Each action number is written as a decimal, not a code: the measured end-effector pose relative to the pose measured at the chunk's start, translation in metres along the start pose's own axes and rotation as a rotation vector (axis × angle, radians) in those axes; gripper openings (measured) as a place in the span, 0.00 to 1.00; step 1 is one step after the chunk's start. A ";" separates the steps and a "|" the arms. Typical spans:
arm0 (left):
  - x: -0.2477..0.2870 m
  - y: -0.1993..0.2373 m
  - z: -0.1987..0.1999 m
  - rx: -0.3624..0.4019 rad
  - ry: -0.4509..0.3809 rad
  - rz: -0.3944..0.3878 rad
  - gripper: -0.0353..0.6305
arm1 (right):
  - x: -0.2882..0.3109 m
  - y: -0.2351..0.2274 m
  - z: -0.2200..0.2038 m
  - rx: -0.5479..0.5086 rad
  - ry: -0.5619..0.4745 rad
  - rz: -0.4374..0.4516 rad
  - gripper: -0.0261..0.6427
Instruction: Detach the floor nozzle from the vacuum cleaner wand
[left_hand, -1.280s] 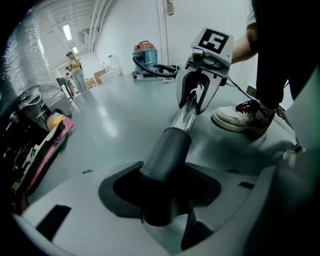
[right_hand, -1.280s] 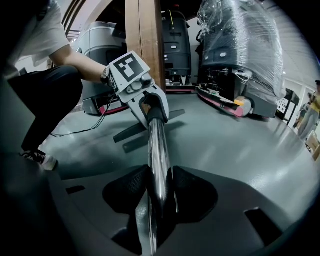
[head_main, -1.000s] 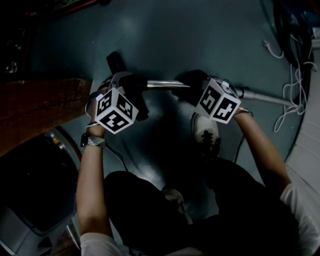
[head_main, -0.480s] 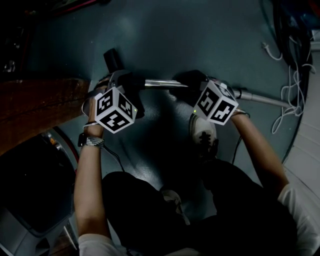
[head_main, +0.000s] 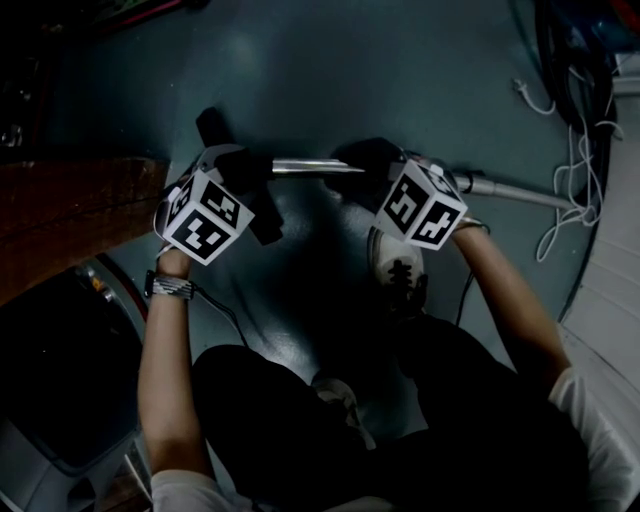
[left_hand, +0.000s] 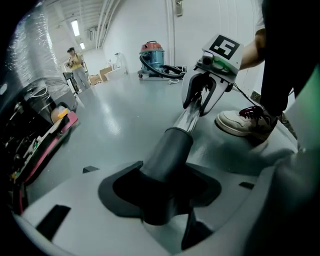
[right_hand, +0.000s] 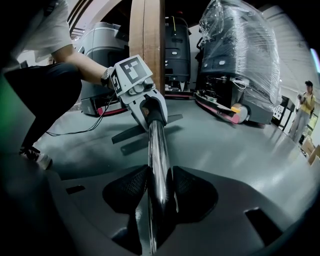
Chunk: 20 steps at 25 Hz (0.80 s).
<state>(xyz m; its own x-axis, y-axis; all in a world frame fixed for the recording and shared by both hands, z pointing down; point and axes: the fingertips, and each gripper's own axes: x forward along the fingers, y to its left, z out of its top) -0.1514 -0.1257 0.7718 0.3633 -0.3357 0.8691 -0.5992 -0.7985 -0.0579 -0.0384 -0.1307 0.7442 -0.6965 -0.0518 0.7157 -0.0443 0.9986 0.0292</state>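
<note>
Wand (right_hand: 159, 165) glossy chrome metal; nozzle neck (left_hand: 167, 152) matt grey plastic (smooth).

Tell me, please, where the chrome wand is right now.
In the head view the chrome wand runs across the middle, from the dark collar in the left claw through the right claw, beyond the white sneaker.

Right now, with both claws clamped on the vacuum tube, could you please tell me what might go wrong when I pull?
The right claw holds bare polished wand, so it could slide rather than pull. The left claw is clamped on the dark collar, and if the joint frees suddenly, either end might jerk towards the shoe close beside the wand. Loose white cables lie near the wand's far end and could snag.
</note>
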 end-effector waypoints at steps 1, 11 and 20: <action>0.000 -0.001 0.000 -0.008 -0.003 -0.002 0.37 | -0.001 0.000 0.001 -0.009 -0.002 -0.001 0.29; -0.009 0.007 0.004 0.228 0.077 0.131 0.37 | -0.002 0.002 0.000 -0.016 0.002 -0.019 0.29; -0.014 0.013 0.008 0.285 0.061 0.192 0.37 | -0.004 -0.001 0.004 -0.006 -0.016 -0.006 0.29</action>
<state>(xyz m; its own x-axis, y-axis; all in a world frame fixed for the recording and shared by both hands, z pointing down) -0.1587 -0.1355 0.7551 0.2148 -0.4698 0.8563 -0.4263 -0.8339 -0.3506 -0.0389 -0.1316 0.7387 -0.7075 -0.0576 0.7044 -0.0443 0.9983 0.0371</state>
